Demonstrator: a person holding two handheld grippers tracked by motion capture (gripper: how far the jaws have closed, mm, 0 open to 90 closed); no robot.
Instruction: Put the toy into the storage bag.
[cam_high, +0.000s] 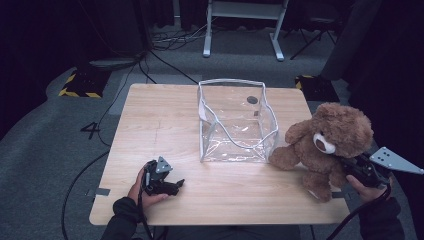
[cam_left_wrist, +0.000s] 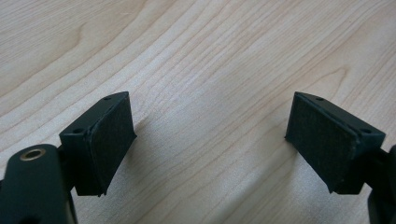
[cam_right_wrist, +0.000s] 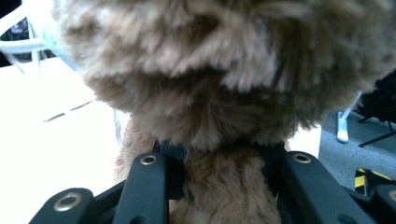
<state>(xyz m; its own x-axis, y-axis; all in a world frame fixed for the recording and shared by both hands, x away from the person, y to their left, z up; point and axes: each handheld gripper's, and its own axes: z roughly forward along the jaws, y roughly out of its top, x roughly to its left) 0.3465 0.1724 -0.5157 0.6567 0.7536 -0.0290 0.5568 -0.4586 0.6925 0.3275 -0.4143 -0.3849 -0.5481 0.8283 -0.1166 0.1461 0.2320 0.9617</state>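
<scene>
Right gripper (cam_high: 356, 167) clamped on teddy bear (cam_high: 327, 142) at table's right edge, beside clear bag (cam_high: 235, 122). Left gripper (cam_left_wrist: 210, 140) rested near-left, jaws apart, empty. Step judged: transfer; next calls for lifting bear over bag's open top.

Left tool (cam_left_wrist: 210, 140) is sitting low over the pale wood-grain surface (cam_left_wrist: 210, 56), jaws spread wide apart with nothing between them. Both black pads (cam_left_wrist: 109, 140) face inward, each throwing a soft shadow on the wood. Just bare grain beyond them.
</scene>
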